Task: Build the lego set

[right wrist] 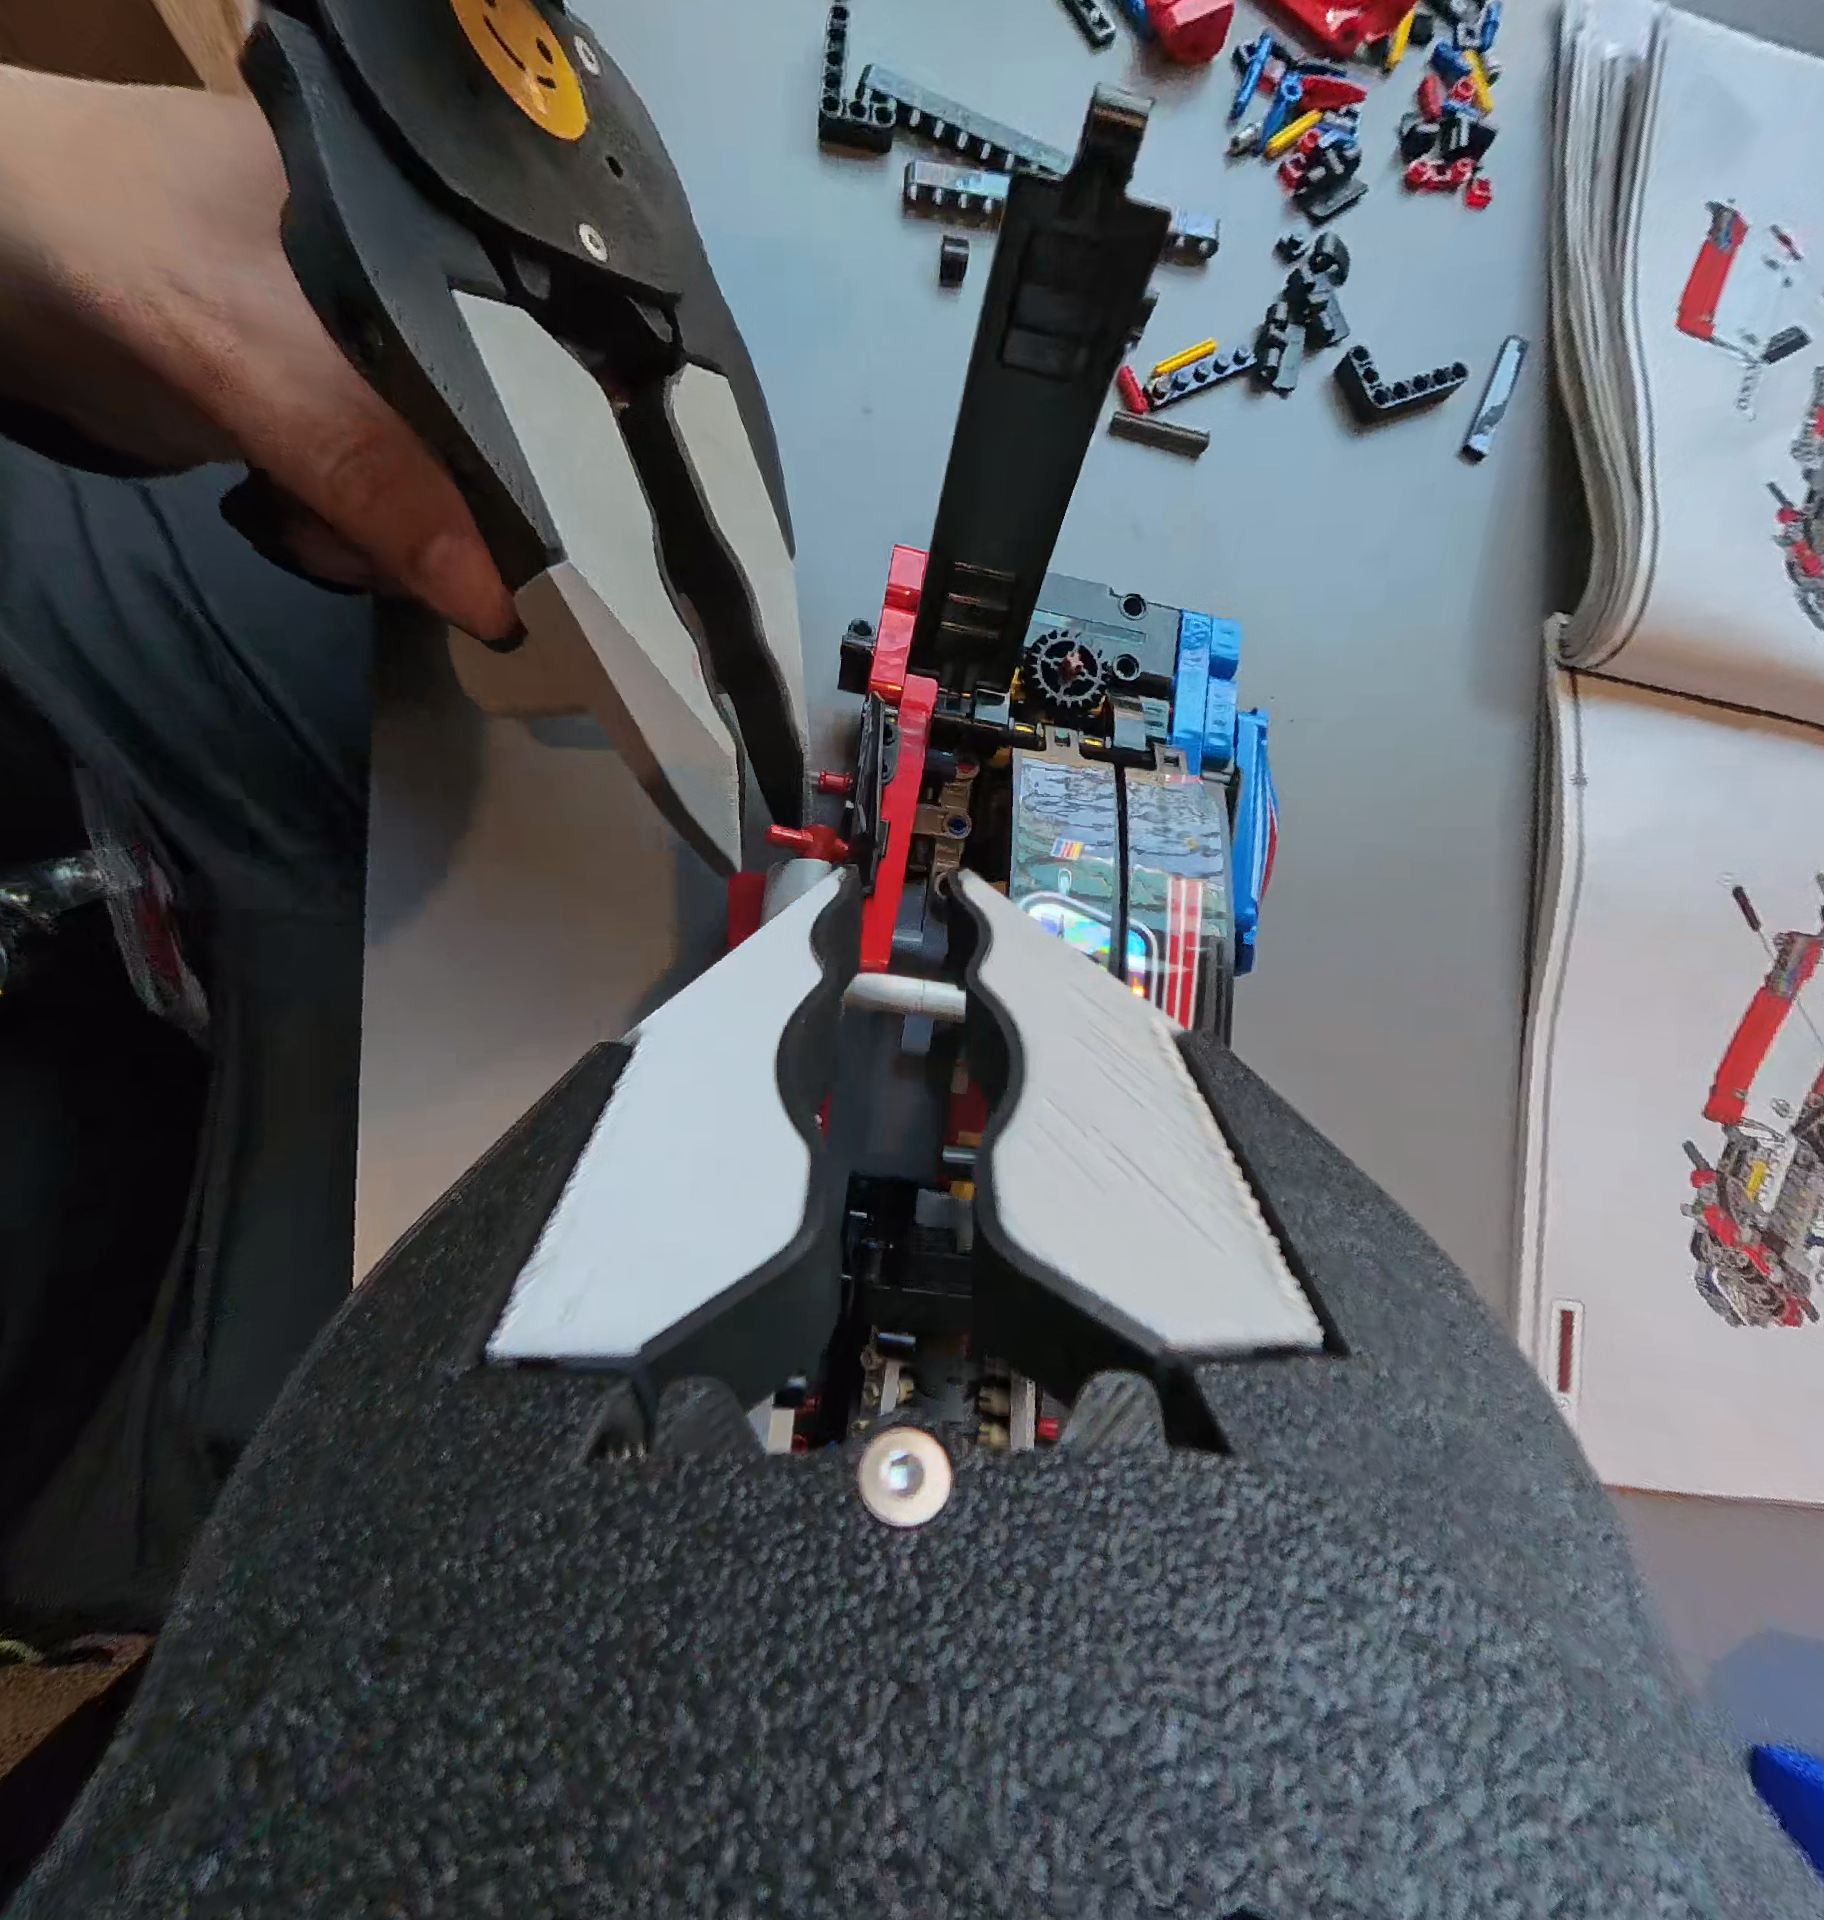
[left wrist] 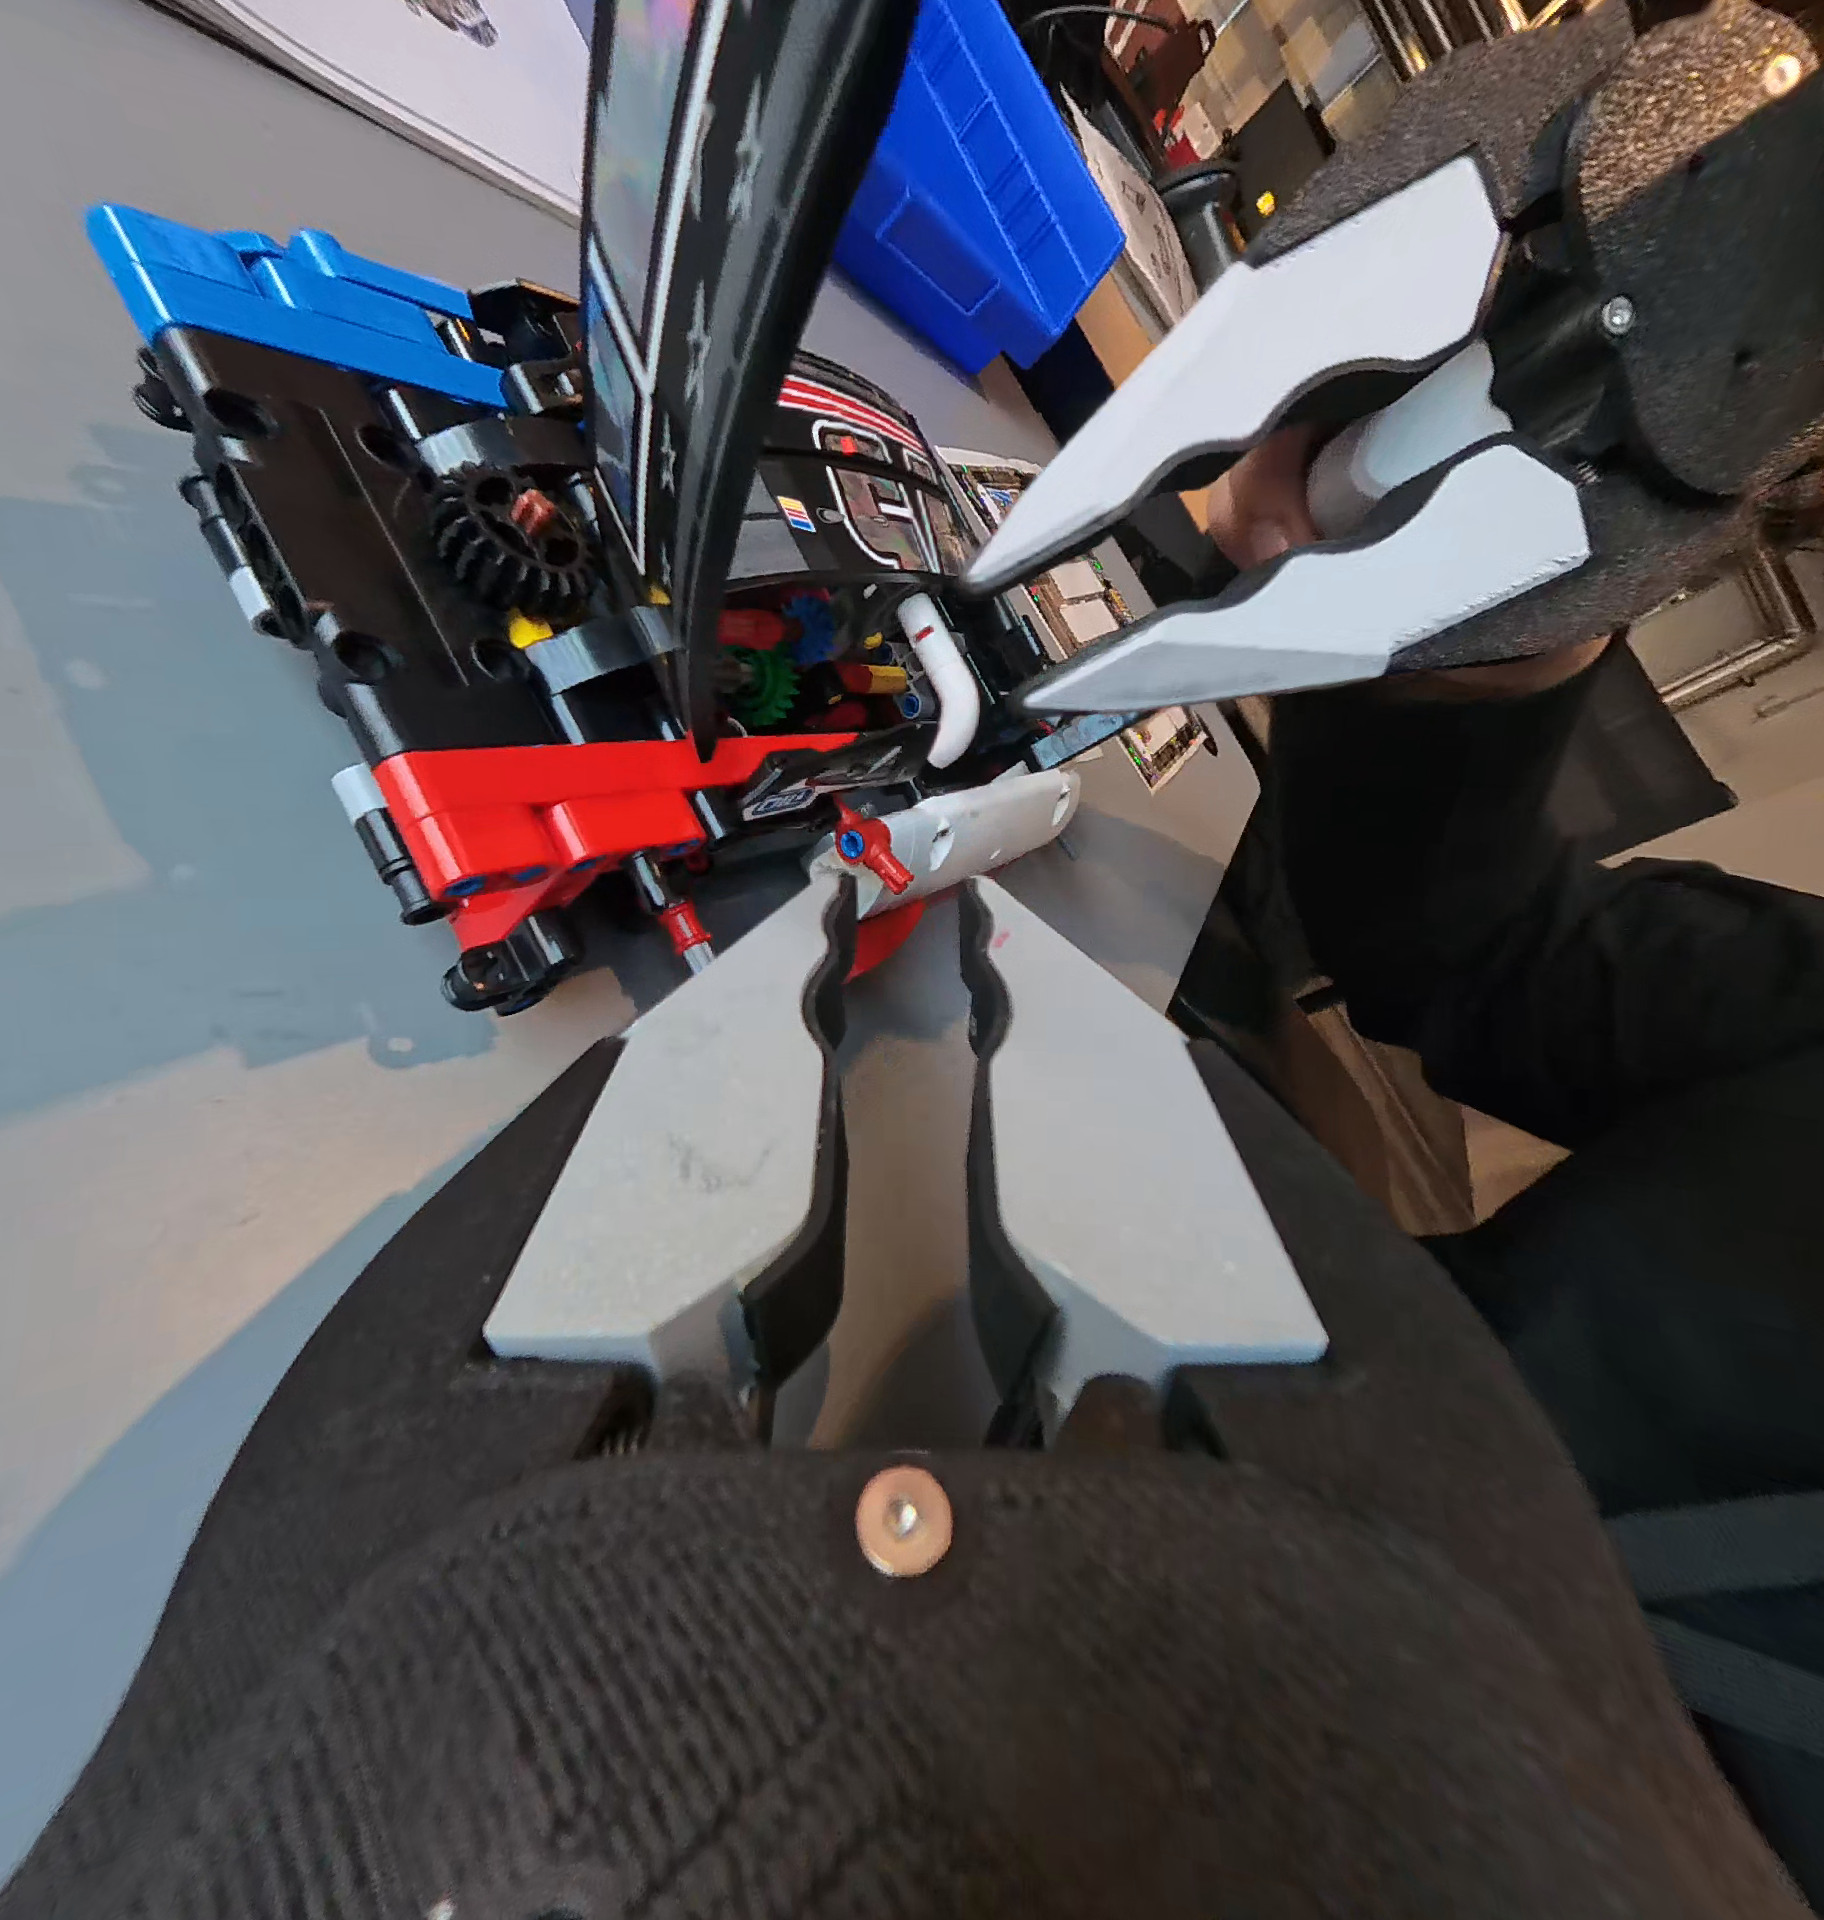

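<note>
My right gripper (right wrist: 897,883) hides much of the lego model (right wrist: 1043,790), fingers spread around its white tube (right wrist: 908,995). Left gripper (left wrist: 903,904) sits spread beside the model's red edge. The black panel (right wrist: 1033,416) stands upright on it.

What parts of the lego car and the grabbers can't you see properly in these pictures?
- Right wrist view: the near end of the lego model lies under the right gripper, whose body hides it.
- Left wrist view: the white piece at the left gripper is partly behind its fingertips, so contact is unclear.
- Right wrist view: the loose pieces are too small to identify.
- Right wrist view: the instruction book runs off the edge.
</note>
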`<state>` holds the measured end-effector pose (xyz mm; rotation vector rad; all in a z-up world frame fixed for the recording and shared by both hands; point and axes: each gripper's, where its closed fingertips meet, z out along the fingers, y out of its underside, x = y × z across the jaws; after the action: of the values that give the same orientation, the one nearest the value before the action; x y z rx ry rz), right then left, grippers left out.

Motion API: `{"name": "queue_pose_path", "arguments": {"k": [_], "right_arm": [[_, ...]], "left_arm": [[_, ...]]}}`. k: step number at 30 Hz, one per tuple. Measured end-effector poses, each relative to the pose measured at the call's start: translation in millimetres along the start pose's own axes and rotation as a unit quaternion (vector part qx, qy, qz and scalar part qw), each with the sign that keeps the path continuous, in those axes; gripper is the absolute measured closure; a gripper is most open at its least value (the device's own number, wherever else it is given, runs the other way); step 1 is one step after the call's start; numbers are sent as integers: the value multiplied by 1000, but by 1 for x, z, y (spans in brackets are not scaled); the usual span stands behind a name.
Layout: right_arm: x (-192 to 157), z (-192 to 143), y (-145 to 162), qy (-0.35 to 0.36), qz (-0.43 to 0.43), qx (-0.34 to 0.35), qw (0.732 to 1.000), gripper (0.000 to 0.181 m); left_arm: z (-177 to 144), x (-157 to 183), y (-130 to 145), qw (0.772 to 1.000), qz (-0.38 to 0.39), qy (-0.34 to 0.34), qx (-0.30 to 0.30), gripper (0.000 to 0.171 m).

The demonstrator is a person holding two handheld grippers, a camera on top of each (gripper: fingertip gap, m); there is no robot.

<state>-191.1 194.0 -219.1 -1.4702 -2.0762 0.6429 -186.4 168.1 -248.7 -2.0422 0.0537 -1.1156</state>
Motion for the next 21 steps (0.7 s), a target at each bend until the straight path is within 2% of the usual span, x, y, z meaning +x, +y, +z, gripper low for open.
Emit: {"name": "queue_pose_path", "arguments": {"k": [10, 21], "right_arm": [[-2, 17, 17, -19, -38, -79, 996, 162], [-6, 26, 24, -77, -30, -121, 989, 173]], "left_arm": [[1, -2, -4, 999, -31, 8, 13, 157], [6, -4, -4, 998, -59, 17, 6, 163]]}}
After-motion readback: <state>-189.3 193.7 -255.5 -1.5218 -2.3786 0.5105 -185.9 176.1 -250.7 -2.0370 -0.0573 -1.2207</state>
